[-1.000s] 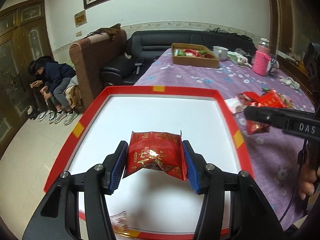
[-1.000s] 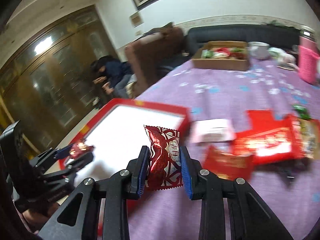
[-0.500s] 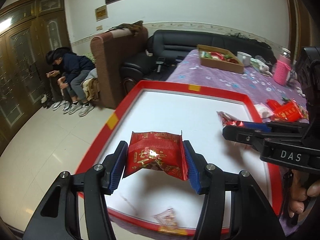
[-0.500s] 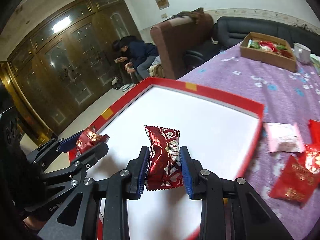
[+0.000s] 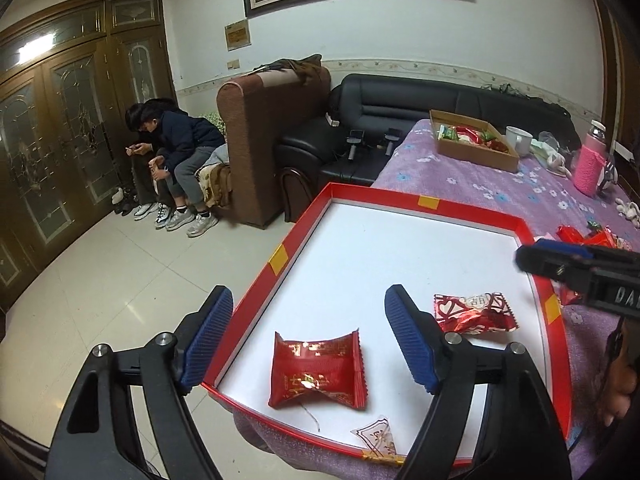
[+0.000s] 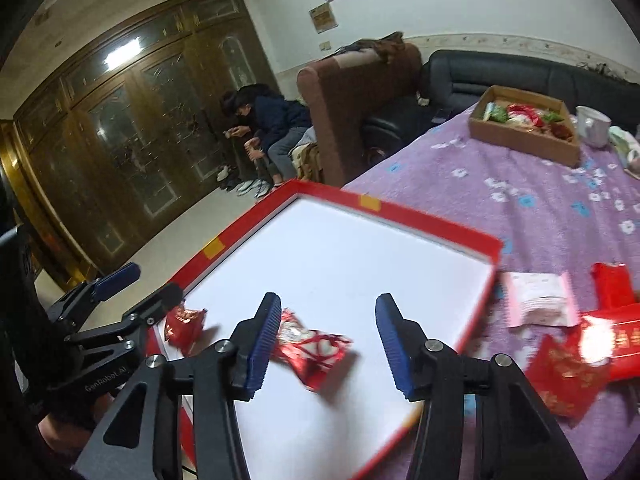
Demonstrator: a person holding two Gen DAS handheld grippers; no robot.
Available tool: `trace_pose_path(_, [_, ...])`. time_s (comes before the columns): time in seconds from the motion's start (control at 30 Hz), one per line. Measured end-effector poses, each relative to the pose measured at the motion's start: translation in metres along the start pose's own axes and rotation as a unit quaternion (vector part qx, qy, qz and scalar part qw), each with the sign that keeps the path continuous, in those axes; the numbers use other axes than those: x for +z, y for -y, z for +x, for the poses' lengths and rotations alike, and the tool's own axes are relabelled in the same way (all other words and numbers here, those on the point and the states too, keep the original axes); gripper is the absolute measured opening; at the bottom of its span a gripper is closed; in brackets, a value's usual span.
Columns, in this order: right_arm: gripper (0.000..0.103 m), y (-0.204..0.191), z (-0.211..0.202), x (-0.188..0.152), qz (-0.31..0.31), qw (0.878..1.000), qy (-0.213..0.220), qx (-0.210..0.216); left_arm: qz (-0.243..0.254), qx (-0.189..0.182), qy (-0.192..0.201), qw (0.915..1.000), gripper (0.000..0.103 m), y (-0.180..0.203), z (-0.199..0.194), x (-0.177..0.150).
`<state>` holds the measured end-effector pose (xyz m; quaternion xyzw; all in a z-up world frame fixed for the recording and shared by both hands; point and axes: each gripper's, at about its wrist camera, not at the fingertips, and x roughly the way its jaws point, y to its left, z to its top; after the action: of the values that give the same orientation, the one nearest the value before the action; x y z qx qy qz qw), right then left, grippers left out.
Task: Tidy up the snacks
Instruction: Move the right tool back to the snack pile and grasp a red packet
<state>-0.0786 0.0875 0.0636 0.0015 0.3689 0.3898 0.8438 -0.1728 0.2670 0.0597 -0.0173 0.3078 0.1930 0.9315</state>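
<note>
Both claws are opening wide and pinching nothing: the left gripper (image 5: 308, 340) is hanging over its red snack (image 5: 318, 372), lying crosswise in the red tray (image 5: 280, 258), and the right gripper (image 6: 328, 342) over its shiny snack (image 6: 316, 350).

White letters "DA" (image 5: 624, 295), cut off by the frame edge, stood on the black body of the right claw (image 5: 554, 256) in the left wrist view. "GenRoboT.AI" (image 6: 107, 381), roughly legible, was printed on the black arm of the left claw (image 6: 150, 286) in the right wrist view. Gold Chinese characters sat on the red snack packet (image 5: 318, 372) in the red-rimmed tray (image 5: 280, 260), too small to read. The silver-and-red packet (image 5: 472, 312) bore one dark character on white, unclear. The wall plaque (image 5: 238, 36) carried print, unreadable. The pink-white packet (image 6: 538, 298) had faint, blurred print.
</note>
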Motion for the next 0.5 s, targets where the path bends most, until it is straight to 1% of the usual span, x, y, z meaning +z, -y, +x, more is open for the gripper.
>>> trace_pose_path(0.1, [0.058, 0.017, -0.014, 0.002, 0.008, 1.000, 0.011, -0.019, 0.003, -0.005, 0.000, 1.0000, 0.080, 0.002, 0.000, -0.001])
trace_pose_path(0.13, [0.059, 0.023, -0.018, 0.002, 0.010, 0.999, 0.014, -0.027, 0.007, -0.007, -0.005, 0.9999, 0.080, 0.004, 0.000, -0.002])
trace_pose_path(0.33, [0.061, 0.080, -0.050, -0.004, 0.061, 0.995, 0.023, -0.077, 0.022, -0.015, -0.009, 0.9996, 0.080, 0.014, -0.001, -0.003])
trace_pose_path(0.43, [0.061, 0.100, -0.062, -0.005, 0.076, 0.993, 0.023, -0.091, 0.024, -0.018, -0.010, 0.9995, 0.080, 0.015, -0.002, -0.002])
trace_pose_path(0.5, [0.063, 0.108, -0.068, -0.005, 0.073, 0.992, 0.022, -0.101, 0.025, -0.018, -0.013, 0.9994, 0.080, 0.016, -0.002, -0.003])
